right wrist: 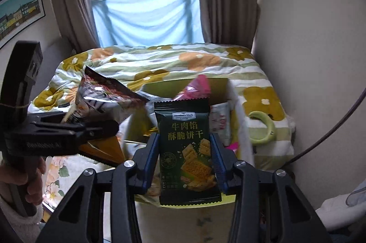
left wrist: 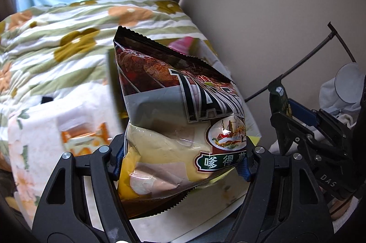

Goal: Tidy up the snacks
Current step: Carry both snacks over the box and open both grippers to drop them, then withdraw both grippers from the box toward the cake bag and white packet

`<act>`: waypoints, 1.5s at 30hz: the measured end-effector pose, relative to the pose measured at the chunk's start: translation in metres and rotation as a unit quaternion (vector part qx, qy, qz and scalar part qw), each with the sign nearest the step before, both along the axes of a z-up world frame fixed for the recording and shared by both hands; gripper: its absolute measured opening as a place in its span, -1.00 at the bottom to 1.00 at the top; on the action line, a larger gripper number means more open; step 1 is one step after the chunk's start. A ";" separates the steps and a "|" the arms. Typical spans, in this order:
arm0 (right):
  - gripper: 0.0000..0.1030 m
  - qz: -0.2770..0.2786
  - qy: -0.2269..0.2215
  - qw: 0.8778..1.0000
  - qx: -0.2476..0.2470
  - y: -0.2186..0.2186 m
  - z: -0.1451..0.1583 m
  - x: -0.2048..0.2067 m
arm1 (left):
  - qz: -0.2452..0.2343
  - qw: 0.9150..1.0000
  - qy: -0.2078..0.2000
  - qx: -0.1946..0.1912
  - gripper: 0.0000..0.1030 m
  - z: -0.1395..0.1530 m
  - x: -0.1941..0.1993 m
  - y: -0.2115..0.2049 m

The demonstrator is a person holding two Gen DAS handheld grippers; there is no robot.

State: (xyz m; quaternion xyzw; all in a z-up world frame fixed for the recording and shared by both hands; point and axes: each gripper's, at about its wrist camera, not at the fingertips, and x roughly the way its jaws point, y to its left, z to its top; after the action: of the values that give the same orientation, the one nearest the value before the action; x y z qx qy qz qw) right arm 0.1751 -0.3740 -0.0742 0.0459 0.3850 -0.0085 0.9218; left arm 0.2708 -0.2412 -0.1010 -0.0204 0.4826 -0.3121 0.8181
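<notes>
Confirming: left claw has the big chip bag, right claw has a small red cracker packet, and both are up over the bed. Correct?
One slip: the cracker packet in the right claw is dark green, not red, as the right wrist view shows. The rest holds: the left claw grips the big chip bag, both above the bed.

Puffy chip bag [left wrist: 180, 126] upright, green cracker packet [right wrist: 186, 151] upright

Chip bag [left wrist: 183, 110] shows "TA" and 嗲得; cracker packet [right wrist: 186, 151] reads "Member's Mark", 牛肉馅酥脆饼干; right gripper [left wrist: 329, 146] body says "DAS".
</notes>
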 end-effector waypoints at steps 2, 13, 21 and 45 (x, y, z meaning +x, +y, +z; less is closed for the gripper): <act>-0.21 -0.003 0.000 1.000 0.002 -0.017 0.001 -0.003 | -0.003 1.000 0.011 0.000 0.35 -0.007 -0.001 -0.024; -0.21 0.004 0.024 0.999 0.036 -0.077 -0.014 0.007 | 0.035 0.999 0.038 0.015 0.90 -0.032 -0.008 -0.063; -0.21 0.048 0.037 0.997 0.053 -0.060 -0.029 0.038 | 0.091 0.995 0.020 0.043 0.90 -0.025 -0.010 -0.014; 0.99 0.012 0.093 0.990 0.100 -0.057 -0.074 0.068 | 0.209 0.974 0.026 0.088 0.90 -0.047 -0.016 0.096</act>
State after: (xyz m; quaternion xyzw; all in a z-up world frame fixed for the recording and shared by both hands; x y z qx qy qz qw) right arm 0.2435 -0.4314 -0.1481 0.1326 0.4688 0.0366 0.8725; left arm 0.2550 -0.1456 -0.1478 -0.0570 0.5146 -0.0902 0.8508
